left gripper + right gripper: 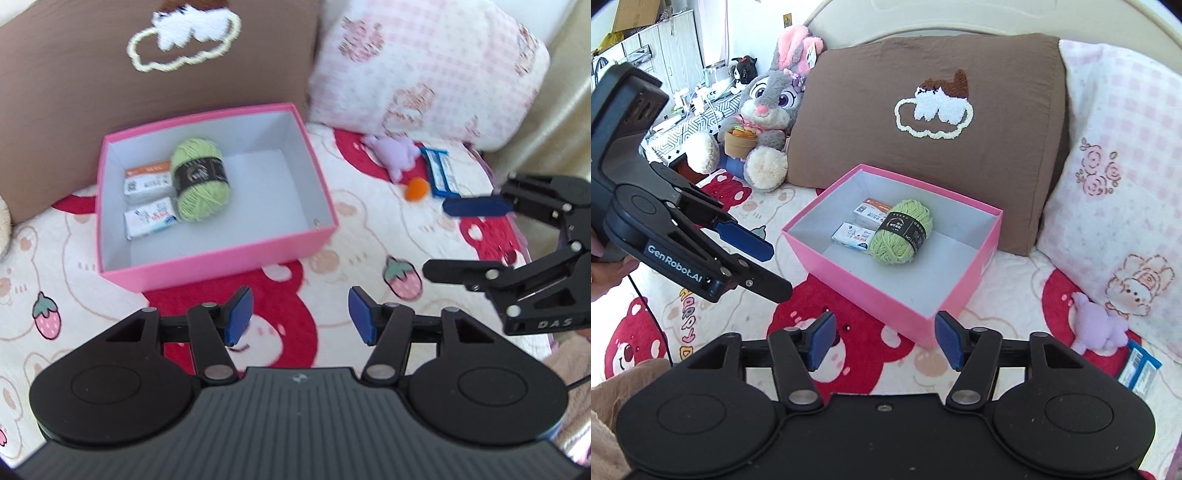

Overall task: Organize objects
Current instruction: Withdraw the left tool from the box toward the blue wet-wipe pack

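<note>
Lettering "GenRobot.AI" sits on the left gripper [768,266], jaws spread, nothing between. Pink box [871,288] on the bedspread holds two small packs and green yarn [901,236], band reading "COTTON". Right gripper [884,339] gapes empty too.

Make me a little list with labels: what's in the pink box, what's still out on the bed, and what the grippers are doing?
In the pink box: green yarn ball, two small packets
Out on the bed: purple plush toy, orange ball, blue wrapper
Left hand-held gripper: open, empty
Right hand-held gripper: open, empty
Behind the box: brown pillow, pink pillow
</note>
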`<state>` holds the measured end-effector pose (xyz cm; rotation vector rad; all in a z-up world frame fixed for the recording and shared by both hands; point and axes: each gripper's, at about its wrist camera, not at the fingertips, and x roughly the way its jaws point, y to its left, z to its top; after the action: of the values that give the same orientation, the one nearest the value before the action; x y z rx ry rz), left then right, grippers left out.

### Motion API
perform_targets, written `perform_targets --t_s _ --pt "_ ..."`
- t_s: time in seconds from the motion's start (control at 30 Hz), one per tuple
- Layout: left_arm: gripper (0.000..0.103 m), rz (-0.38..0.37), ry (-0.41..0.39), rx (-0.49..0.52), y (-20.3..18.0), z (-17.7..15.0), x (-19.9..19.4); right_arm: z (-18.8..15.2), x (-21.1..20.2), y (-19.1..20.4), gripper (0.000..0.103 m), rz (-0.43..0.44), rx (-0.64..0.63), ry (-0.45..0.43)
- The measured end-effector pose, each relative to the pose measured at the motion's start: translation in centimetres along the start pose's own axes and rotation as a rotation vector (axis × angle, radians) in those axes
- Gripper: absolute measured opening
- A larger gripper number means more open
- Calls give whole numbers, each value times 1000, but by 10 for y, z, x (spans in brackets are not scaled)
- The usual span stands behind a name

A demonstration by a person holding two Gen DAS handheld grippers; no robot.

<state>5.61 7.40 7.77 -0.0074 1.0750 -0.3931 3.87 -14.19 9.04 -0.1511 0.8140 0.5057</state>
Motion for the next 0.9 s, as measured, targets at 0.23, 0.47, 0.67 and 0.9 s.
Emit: perform_targets --t_s 0.23,0.47,0.67,0.9 --pt "67 -41 46 9 -16 -8 4 -23 -33 -7 81 -45 7 0" --pt "77 -64 82 12 -28 -7 19 -46 -51 -22 83 -97 20 -3" --pt "84 -101 125 22 -47 -9 44 -67 -48 -31 86 -125 -10 7" --pt "88 -126 136 36 -71 -1 69 -82 -36 -42 87 -186 -73 41"
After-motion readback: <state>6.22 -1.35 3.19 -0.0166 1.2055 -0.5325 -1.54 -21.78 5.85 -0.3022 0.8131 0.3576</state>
